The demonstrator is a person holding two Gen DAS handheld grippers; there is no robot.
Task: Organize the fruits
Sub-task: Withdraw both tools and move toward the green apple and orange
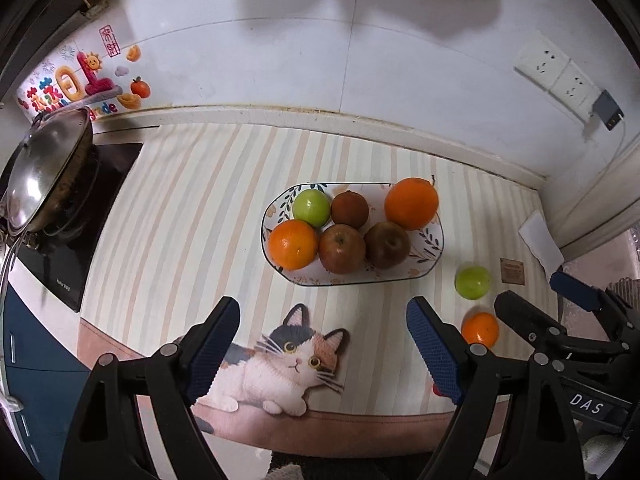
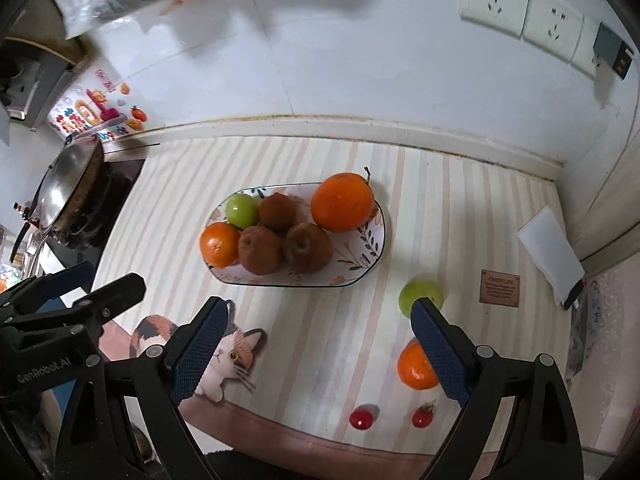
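- Ceramic plate [image 1: 434,246], white with a leaf print and a dark rim, oblong; its long axis runs left to right, roughly parallel to the back wall. It sits mid-counter on the striped mat [image 1: 200,208].
- On the plate: large orange [image 1: 411,203] at the right rear; small orange [image 1: 293,244] at the left front; green apple [image 1: 311,207] at the left rear; three brownish-red apples, stem pits upward, one [image 1: 342,249] front centre, touching its neighbours.
- Off the plate, on the mat to its right: loose green apple [image 2: 416,290] and loose orange [image 2: 414,366] nearer the front edge; two small red fruits [image 2: 362,418] near the brown border.
- Left gripper [image 1: 323,348]: jaws spread wide, holding nothing, above the cat print [image 1: 286,364], pointing at the plate.
- Right gripper [image 2: 320,354]: jaws wide apart, holding nothing; its right finger overlaps the loose green apple and loose orange in the right wrist view, contact unclear.
- Surface: cream and peach striped mat with a brown border.
- Room: white tiled wall, wall sockets [image 2: 520,4] at the right, a lidded wok [image 1: 44,172] on a black hob at the left, colourful stickers [image 1: 80,80] behind it.
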